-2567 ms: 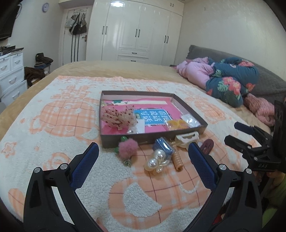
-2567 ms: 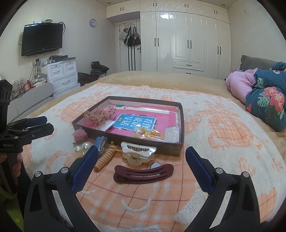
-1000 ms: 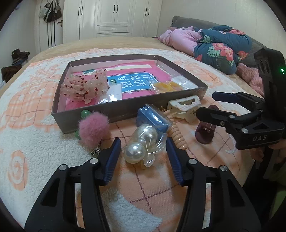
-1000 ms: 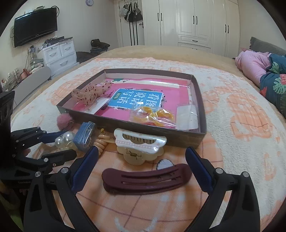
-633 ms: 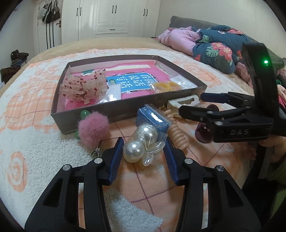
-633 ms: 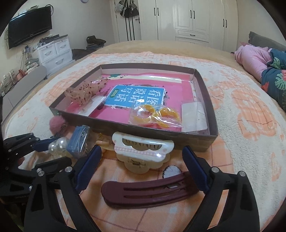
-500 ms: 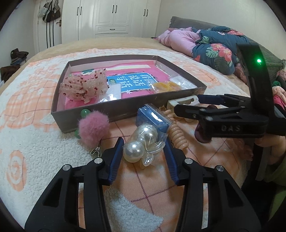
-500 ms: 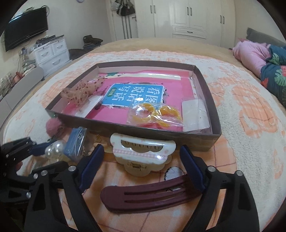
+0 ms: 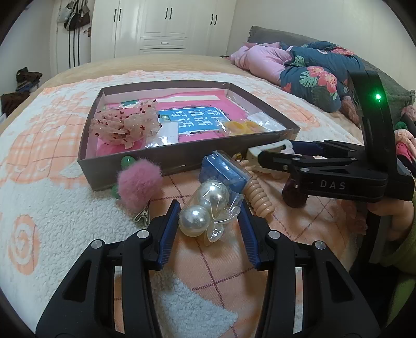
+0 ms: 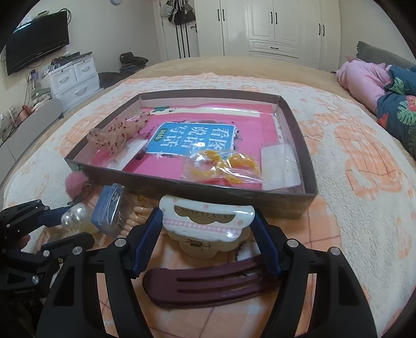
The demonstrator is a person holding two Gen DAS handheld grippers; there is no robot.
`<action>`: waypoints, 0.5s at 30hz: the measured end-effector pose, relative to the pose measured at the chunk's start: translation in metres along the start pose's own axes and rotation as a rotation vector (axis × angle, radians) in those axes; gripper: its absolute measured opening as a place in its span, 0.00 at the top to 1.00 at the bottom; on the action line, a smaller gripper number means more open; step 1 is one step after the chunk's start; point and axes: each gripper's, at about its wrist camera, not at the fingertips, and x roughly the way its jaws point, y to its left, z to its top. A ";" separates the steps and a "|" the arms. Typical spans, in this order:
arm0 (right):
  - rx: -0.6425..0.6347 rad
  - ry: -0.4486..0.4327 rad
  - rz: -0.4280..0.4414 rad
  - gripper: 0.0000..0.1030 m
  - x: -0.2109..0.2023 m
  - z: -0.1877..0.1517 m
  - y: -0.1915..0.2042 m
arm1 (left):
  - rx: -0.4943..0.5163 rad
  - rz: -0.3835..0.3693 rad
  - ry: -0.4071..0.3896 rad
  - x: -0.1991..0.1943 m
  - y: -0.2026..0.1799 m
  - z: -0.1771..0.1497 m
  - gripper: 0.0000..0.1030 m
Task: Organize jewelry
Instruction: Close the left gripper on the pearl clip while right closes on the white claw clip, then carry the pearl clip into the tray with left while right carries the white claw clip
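Jewelry: pearl clip (image 9: 204, 208) lay bagged on the bed (image 9: 52, 221).
Left claw (image 9: 209, 221): I squeezed it on the pearl clip.
Right claw (image 10: 208, 228): I was closing it around the white hair claw clip (image 10: 206, 222).

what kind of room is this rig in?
Almost certainly a home bedroom. The work surface is a bed under a fleecy orange-and-white blanket, with built-in white wardrobes behind it, a wall-mounted TV over a white drawer unit, and bags hung on the door.
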 end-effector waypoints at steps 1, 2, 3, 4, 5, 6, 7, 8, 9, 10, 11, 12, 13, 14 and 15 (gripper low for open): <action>0.005 -0.002 -0.004 0.35 -0.002 -0.001 -0.002 | -0.002 0.000 -0.001 0.000 0.000 0.000 0.65; 0.010 -0.003 -0.006 0.35 -0.003 -0.002 -0.004 | -0.004 0.000 -0.002 -0.001 0.000 0.000 0.65; 0.020 -0.007 -0.006 0.35 -0.006 -0.003 -0.008 | -0.006 0.001 -0.004 -0.001 0.000 0.001 0.65; 0.026 -0.012 -0.009 0.35 -0.008 -0.004 -0.011 | -0.008 0.002 -0.005 -0.001 0.000 0.001 0.65; 0.030 -0.015 -0.012 0.35 -0.010 -0.004 -0.012 | -0.011 0.002 -0.006 -0.002 0.001 0.000 0.65; 0.039 -0.019 -0.014 0.35 -0.013 -0.005 -0.015 | -0.015 0.001 -0.007 -0.002 0.001 0.000 0.65; 0.046 -0.021 -0.017 0.35 -0.015 -0.006 -0.018 | -0.017 0.001 -0.010 -0.003 0.002 0.000 0.65; 0.050 -0.024 -0.020 0.35 -0.017 -0.006 -0.020 | -0.018 0.001 -0.011 -0.003 0.002 0.001 0.65; 0.054 -0.028 -0.024 0.35 -0.019 -0.007 -0.023 | -0.018 0.002 -0.014 -0.004 0.002 0.001 0.65; 0.055 -0.031 -0.030 0.36 -0.021 -0.008 -0.024 | -0.018 0.003 -0.016 -0.005 0.001 0.001 0.65; 0.056 -0.034 -0.034 0.36 -0.023 -0.008 -0.025 | -0.018 0.003 -0.019 -0.006 0.001 0.001 0.65; 0.059 -0.039 -0.038 0.36 -0.025 -0.009 -0.027 | -0.018 0.004 -0.022 -0.007 0.001 0.001 0.65; 0.062 -0.041 -0.038 0.36 -0.027 -0.010 -0.028 | -0.019 0.004 -0.025 -0.009 0.000 0.002 0.65; 0.064 -0.045 -0.038 0.36 -0.029 -0.010 -0.029 | -0.019 0.004 -0.030 -0.010 0.000 0.002 0.65; 0.065 -0.052 -0.039 0.36 -0.032 -0.011 -0.030 | -0.019 0.004 -0.033 -0.012 0.000 0.003 0.65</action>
